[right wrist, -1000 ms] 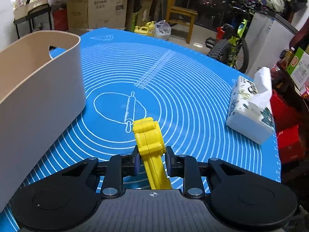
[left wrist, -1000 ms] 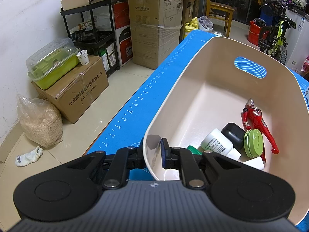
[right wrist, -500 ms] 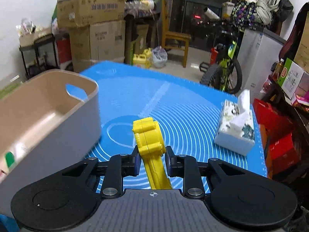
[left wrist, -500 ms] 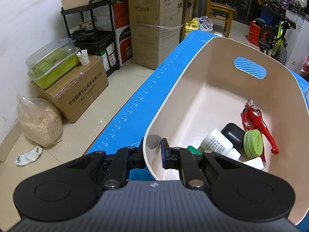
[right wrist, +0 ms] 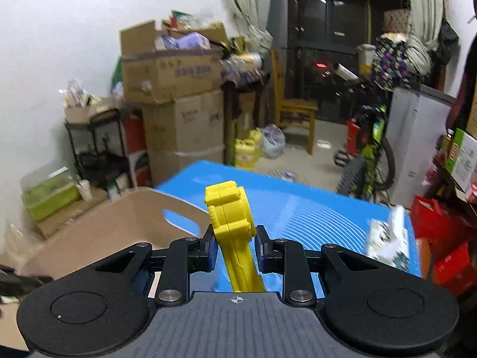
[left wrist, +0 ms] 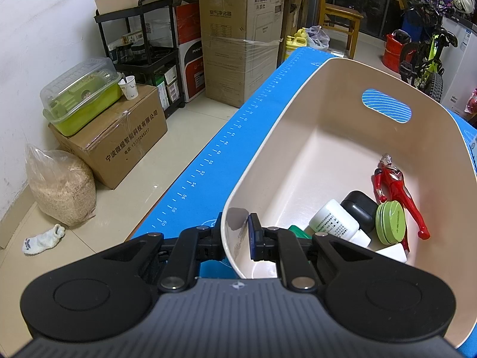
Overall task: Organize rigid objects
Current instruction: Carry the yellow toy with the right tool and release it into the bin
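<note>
Change: we have lifted the right gripper [right wrist: 234, 249], clamped on the yellow toy [right wrist: 229, 211], off the blue mat [right wrist: 313, 208] | left gripper [left wrist: 235, 235] stays pinching the beige bin [left wrist: 268, 137] rim | next, we judge: drop it in.

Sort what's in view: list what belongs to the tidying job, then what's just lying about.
Job:
bin, its rim pinched by the left gripper
yellow toy in the right gripper
already in the bin: red figure, green tin, white bottle, black case

Lying about:
tissue pack
boxes
bicycle
sock
</note>
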Available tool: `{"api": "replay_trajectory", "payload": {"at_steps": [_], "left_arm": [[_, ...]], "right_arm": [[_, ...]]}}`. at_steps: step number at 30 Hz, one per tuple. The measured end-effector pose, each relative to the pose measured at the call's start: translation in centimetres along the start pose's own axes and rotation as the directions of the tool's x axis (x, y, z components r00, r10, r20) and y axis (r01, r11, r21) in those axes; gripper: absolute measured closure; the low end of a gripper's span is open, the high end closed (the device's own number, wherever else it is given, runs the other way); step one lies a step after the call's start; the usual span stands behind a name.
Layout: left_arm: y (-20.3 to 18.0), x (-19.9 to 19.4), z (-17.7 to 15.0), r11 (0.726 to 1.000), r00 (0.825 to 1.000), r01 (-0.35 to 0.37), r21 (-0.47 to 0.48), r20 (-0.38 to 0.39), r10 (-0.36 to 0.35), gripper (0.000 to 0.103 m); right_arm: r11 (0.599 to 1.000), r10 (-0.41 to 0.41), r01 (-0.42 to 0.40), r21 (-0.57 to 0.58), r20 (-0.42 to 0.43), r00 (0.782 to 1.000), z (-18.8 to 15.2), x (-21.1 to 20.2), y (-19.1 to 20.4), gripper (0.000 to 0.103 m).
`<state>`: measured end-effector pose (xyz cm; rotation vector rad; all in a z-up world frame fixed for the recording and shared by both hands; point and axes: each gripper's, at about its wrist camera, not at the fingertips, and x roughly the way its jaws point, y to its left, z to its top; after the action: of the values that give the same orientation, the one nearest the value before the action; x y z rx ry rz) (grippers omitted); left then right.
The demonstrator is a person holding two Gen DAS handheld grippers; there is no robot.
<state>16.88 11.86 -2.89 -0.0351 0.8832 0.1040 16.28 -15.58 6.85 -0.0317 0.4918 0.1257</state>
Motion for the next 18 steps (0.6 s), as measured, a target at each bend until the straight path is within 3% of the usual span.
{"api": "replay_trajectory", "payload": {"at_steps": [9, 18], "left_arm": [[0.0, 0.0, 0.0, 1.0, 1.0, -0.001, 0.0, 0.0, 0.001, 0.087], [-0.1, 0.0, 0.0, 1.0, 1.0, -0.003, -0.001, 0.0, 0.003, 0.087]], "right_arm": [[0.994, 0.102, -0.103, -0.043, -0.011, 0.995, 0.7, 1.4, 6.1, 0.069], [0.985, 0.168, -0.171, -0.006, -0.138, 0.976, -1.9, 4.1, 9.9, 0.069]]}}
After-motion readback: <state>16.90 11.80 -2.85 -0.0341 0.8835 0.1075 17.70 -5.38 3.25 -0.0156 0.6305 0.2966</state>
